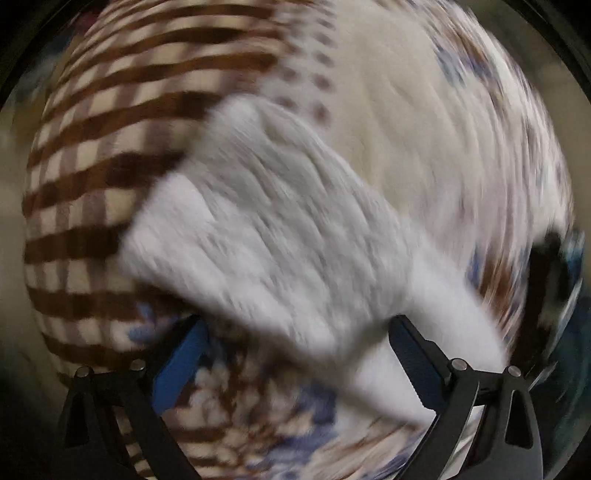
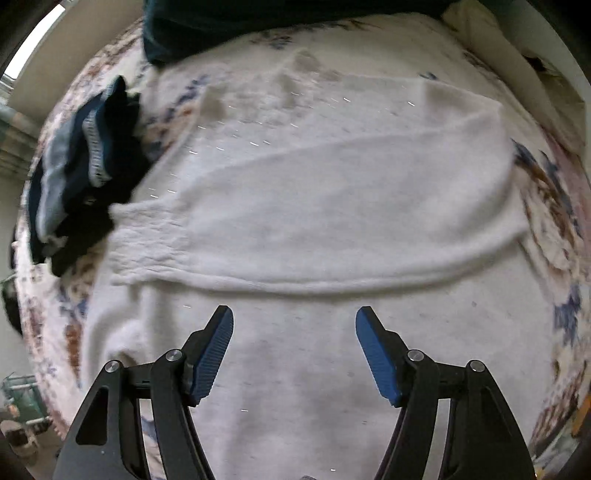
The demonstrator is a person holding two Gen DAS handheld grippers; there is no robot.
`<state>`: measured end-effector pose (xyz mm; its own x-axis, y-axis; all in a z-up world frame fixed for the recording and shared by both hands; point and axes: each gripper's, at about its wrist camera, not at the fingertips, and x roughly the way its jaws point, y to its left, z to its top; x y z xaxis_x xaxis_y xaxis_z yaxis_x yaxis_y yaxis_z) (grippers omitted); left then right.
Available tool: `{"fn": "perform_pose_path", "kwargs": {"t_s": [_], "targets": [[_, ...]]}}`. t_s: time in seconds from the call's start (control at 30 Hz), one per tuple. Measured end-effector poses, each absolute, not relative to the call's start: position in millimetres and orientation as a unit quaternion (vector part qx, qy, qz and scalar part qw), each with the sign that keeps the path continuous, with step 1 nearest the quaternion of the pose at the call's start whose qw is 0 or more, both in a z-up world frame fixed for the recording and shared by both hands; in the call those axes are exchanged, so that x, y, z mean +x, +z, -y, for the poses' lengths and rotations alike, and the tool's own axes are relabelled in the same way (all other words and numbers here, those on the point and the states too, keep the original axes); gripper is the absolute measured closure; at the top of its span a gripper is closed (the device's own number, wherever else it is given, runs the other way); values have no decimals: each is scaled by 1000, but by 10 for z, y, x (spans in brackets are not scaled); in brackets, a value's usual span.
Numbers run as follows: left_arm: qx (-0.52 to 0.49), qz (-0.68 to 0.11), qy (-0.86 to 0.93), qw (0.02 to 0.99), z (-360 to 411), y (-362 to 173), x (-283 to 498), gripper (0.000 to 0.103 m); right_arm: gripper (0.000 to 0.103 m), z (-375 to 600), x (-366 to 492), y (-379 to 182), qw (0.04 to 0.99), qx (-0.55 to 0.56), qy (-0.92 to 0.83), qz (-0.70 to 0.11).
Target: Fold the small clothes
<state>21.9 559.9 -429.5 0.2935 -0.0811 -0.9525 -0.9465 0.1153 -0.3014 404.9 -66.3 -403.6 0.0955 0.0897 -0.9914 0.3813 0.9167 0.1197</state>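
A white fuzzy sweater (image 2: pixel 303 229) lies flat on a floral bedspread (image 2: pixel 554 206), one sleeve (image 2: pixel 258 206) folded across its body with the ribbed cuff at the left. My right gripper (image 2: pixel 294 321) is open and empty, just above the sweater's lower part. In the blurred left wrist view, the other white sleeve (image 1: pixel 266 229) hangs between the wide-apart fingers of my left gripper (image 1: pixel 295 332); whether they pinch it I cannot tell.
A pile of dark blue and black clothes (image 2: pixel 85 170) lies left of the sweater. A dark teal cloth (image 2: pixel 258 26) lies at the far edge. A brown-and-cream checked blanket (image 1: pixel 110 166) lies left of the sleeve.
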Motion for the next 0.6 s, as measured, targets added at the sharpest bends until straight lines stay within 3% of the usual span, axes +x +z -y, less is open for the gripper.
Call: {"fn": "perform_pose_path", "kwargs": {"t_s": [0.03,0.07,0.1,0.17,0.3,0.4,0.6], "targets": [[-557,-451,385,582,-5698,-4247,151,10,32,635,4035,-4050,717,180,-104,-665],[-555,-439,399,583,-5773,-4194,104,24,32,615,4023,-4059,717,179,-106,-665],[-548,-430,415,585,-5868,-4116,55,51,32,551,4031,-4064,717,174,-110,-666],[-529,-426,422,601,-6062,-4028,68,91,32,442,4041,-4085,714,148,-133,-671],[-422,-440,410,678,-6238,-3502,309,94,32,298,4124,-4127,702,55,-201,-681],[-316,-440,372,754,-6198,-3015,562,94,22,299,4168,-4128,707,29,-211,-675],[-191,-424,289,836,-5559,-2185,905,94,15,374,4275,-4051,730,5,-193,-656]]}}
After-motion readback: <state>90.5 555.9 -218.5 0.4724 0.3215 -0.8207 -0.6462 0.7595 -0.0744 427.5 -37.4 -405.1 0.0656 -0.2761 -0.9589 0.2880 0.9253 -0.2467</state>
